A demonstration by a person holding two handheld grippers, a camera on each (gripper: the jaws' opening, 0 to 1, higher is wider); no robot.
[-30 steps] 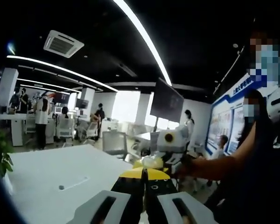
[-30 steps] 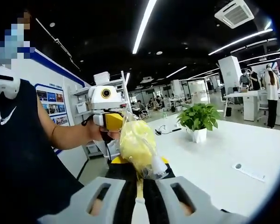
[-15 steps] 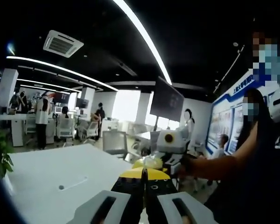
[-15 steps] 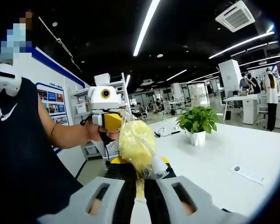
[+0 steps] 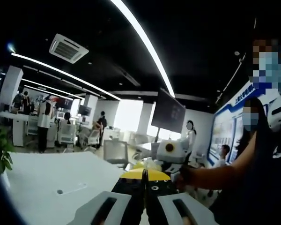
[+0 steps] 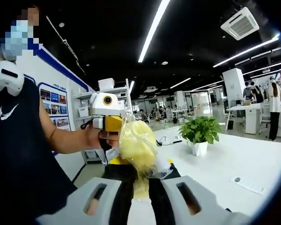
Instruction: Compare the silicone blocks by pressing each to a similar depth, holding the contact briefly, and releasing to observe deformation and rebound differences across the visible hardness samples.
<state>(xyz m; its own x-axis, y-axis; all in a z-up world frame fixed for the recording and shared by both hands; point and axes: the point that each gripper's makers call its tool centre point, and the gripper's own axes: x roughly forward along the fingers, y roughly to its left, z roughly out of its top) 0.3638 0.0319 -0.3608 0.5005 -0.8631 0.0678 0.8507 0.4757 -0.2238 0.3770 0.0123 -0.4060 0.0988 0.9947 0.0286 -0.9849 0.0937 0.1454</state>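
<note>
While both grippers have dipped slightly, the right gripper (image 6: pixel 139 185) stays clamped on a clear plastic bag of yellow pieces (image 6: pixel 136 146), left gripper (image 6: pixel 108 125) just behind; its jaws' state is unclear.

Right gripper view: bag (image 6: pixel 137 149) at 6 o'clock, just above own jaws, pinched between them. Left gripper (image 6: pixel 107 123) at 9 o'clock of bag, touching it, hand (image 6: pixel 99 137) behind it. Table (image 6: pixel 225 164) at 4 o'clock; plant (image 6: pixel 200 130) on table at 3 o'clock.

Left gripper view: right gripper (image 5: pixel 174 157) at 5 o'clock, beyond own jaws. Table (image 5: pixel 47 173) at 8 o'clock. Monitor (image 5: pixel 167 111) above right gripper.
</note>
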